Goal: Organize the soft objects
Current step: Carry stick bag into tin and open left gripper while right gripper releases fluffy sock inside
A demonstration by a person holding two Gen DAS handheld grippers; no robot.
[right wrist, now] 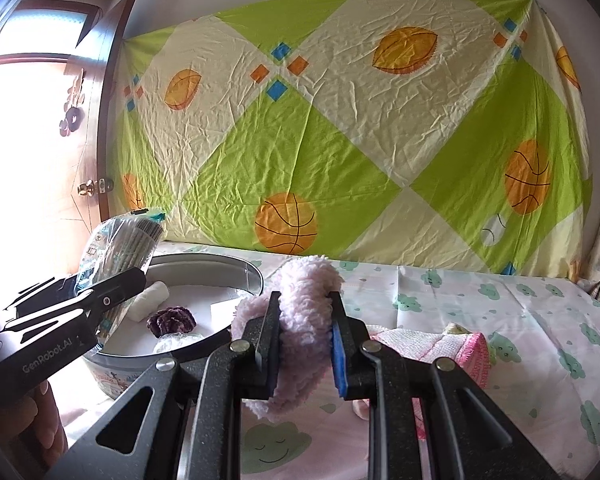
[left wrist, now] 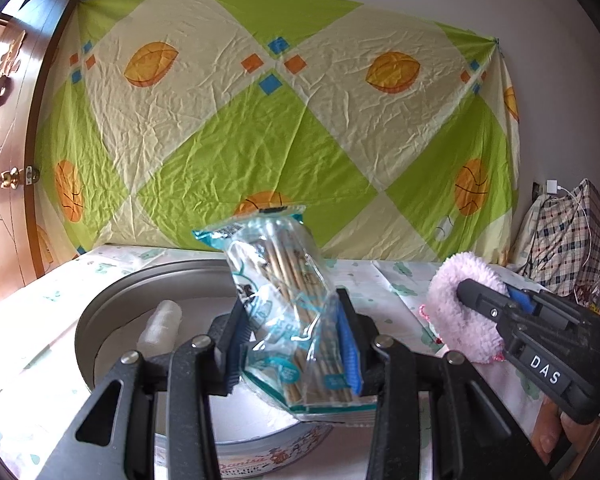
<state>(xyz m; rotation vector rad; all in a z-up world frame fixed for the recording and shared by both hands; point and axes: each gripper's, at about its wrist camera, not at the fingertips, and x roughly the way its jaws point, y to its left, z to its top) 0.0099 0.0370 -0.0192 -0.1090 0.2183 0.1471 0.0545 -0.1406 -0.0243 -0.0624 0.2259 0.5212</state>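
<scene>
Left gripper (left wrist: 296,344): clamped on 1 clear packet of sticks (left wrist: 284,300), held upright above the round tin (left wrist: 100,312).
Right gripper (right wrist: 305,344): clamped on 1 pink fluffy scrunchie (right wrist: 304,308), raised over the cloud-print sheet (right wrist: 520,312), just right of the tin.
Tin contents: 1 white roll (right wrist: 150,295), 1 dark purple scrunchie (right wrist: 171,319), 1 pale wrapped item (right wrist: 176,342).
On sheet: 1 pink towel (right wrist: 432,346).
Risks, judged: slick film may slip between the pads; packet's corner could snag the tin rim; 2 grippers converging on 1 tin may collide.
</scene>
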